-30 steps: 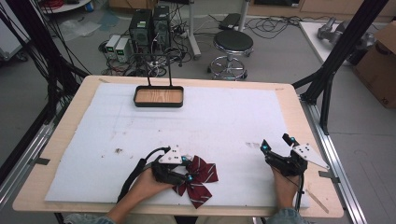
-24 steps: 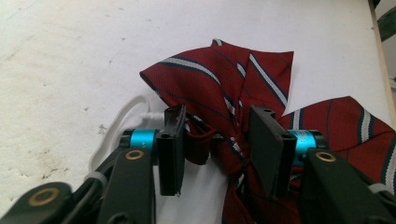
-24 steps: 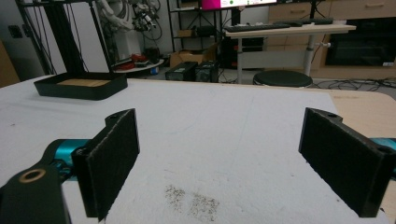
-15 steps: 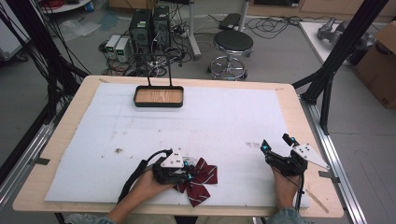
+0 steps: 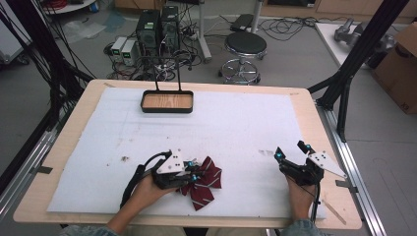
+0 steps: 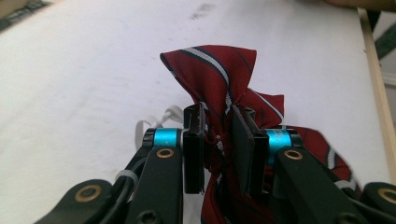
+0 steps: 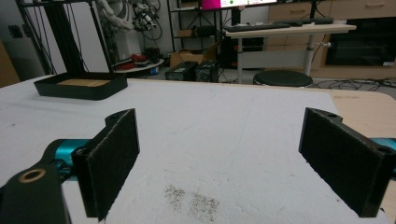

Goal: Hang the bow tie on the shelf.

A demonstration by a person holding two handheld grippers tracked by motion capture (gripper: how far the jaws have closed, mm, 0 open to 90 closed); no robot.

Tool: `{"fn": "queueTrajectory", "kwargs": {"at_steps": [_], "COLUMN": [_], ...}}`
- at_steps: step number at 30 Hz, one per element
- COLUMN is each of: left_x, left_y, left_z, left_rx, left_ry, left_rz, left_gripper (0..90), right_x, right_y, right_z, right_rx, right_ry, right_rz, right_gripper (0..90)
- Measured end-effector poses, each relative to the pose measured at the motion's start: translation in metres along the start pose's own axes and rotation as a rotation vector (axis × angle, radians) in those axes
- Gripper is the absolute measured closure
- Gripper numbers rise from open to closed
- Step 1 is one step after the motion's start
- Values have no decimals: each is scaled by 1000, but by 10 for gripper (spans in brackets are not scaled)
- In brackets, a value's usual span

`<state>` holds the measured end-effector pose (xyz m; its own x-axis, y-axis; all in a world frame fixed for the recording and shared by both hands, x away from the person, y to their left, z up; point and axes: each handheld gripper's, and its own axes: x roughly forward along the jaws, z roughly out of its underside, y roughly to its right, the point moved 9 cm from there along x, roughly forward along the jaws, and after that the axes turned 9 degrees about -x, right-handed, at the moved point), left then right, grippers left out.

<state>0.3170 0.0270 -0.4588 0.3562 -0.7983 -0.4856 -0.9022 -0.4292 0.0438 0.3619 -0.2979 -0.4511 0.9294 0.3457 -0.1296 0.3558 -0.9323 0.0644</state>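
High view: the left gripper (image 5: 189,178) pinches a red striped bow tie (image 5: 205,183) at the near edge of the white mat (image 5: 236,128); the right gripper (image 5: 291,157) rests well apart to the right, jaws wide, with nothing between them.
Left gripper view: the jaws, having just closed, clamp the bow tie (image 6: 219,84) at its knot.
Right gripper view: between spread pads (image 7: 114,154) lies bare mat; a black tray (image 7: 80,86) sits far left.

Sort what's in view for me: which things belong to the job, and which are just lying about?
In the job:
- striped bow tie
- left tongs, shut on its knot
- black tray, possibly the target

Lying about:
- right tongs, open and idle
- stool
- computer towers
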Motion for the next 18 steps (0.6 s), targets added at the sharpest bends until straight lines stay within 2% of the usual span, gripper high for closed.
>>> {"fn": "queueTrajectory", "kwargs": {"at_steps": [3,4,5,6,7,8,9,18], "left_x": [-10,-18,-18,-26,-26,-33,-33,-63], "left_y": [-11,-19,-19,-27,-27,-35,-35,-71], "left_z": [-6,-12,-12,-17,-17,-22,-22,-40], "left_rx": [-17,-34,-34,-48,-48,-60,-60,-94], "left_ry": [33,58,58,85,85,107,107,177], "left_rz": [-26,-49,-49,-66,-66,-83,-83,-124], "left_gripper": [747,747,748,747,747,747,747,748], "right_x": [0,0,0,0,0,0,0,0], "right_y": [0,0,0,0,0,0,0,0], "right_z": [0,0,0,0,0,0,0,0], "right_rx": [0,0,-1,1,-1,-1,-1,3], "right_ry": [0,1,-1,-1,1,-1,-1,-4], "right_rz": [0,-1,0,-1,-1,0,0,6], "right_gripper": [114,114,114,114,114,114,114,114]}}
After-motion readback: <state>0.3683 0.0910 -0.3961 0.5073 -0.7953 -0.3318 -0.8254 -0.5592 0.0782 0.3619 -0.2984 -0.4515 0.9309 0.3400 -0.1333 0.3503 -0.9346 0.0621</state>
